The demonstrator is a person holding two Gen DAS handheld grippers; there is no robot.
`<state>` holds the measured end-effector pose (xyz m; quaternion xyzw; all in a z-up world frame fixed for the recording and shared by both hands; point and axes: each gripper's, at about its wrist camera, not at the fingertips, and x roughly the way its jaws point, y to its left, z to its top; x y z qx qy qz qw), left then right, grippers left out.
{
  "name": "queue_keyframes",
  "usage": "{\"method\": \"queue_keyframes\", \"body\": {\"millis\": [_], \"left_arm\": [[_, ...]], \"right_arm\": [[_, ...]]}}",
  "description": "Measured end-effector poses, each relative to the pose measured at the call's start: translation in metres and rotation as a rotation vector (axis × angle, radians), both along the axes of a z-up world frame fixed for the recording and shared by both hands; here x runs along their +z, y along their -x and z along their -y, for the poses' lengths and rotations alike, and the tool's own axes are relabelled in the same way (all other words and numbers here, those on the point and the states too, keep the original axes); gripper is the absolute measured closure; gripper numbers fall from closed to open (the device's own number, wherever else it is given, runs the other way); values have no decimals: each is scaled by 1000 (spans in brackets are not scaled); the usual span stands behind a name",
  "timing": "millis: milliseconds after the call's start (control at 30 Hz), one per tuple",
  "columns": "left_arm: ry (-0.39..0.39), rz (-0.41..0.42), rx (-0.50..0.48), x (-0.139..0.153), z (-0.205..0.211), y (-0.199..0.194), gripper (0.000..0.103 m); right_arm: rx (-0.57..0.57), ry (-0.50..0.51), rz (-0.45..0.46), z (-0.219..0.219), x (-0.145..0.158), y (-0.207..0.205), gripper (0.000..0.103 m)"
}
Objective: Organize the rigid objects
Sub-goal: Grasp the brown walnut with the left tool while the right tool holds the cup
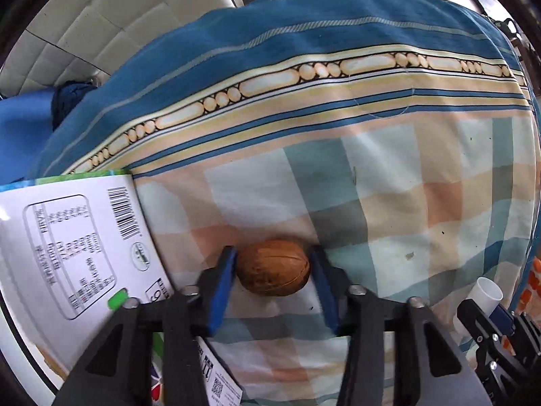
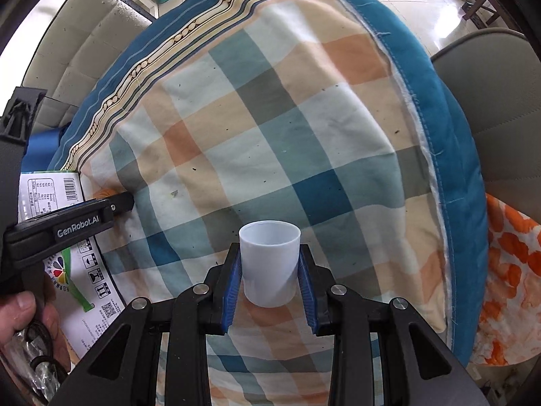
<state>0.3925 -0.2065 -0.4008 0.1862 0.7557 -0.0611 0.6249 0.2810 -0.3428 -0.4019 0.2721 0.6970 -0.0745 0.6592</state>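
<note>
A brown oval wooden ball [image 1: 273, 267] lies on the checked cloth [image 1: 389, 196], and my left gripper [image 1: 273, 265] is shut on it, a blue pad on either side. My right gripper [image 2: 269, 264] is shut on a white plastic cup [image 2: 269, 265] standing upright on the same cloth [image 2: 270, 128]. In the left wrist view the cup [image 1: 485, 296] and the right gripper show at the lower right. In the right wrist view the left gripper [image 2: 111, 203] shows at the left, and it hides most of the ball.
A white printed carton [image 1: 67, 247] lies left of the ball, touching the cloth's edge; it also shows in the right wrist view [image 2: 81, 280]. A cream tufted sofa [image 1: 101, 23] lies beyond the blue bordered cloth. An orange patterned fabric [image 2: 510, 287] lies to the right.
</note>
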Motion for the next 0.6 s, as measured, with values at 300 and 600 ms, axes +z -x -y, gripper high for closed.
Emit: {"method": "queue_keyframes", "body": {"millis": [300,600], "left_arm": [[41,50,7,9,-1,4,64],[137,124,0,57,0,20,64]], "right_arm": [[19,18,-16,2,-2,-2,69],[44,54,6,-7,16,2,69]]}}
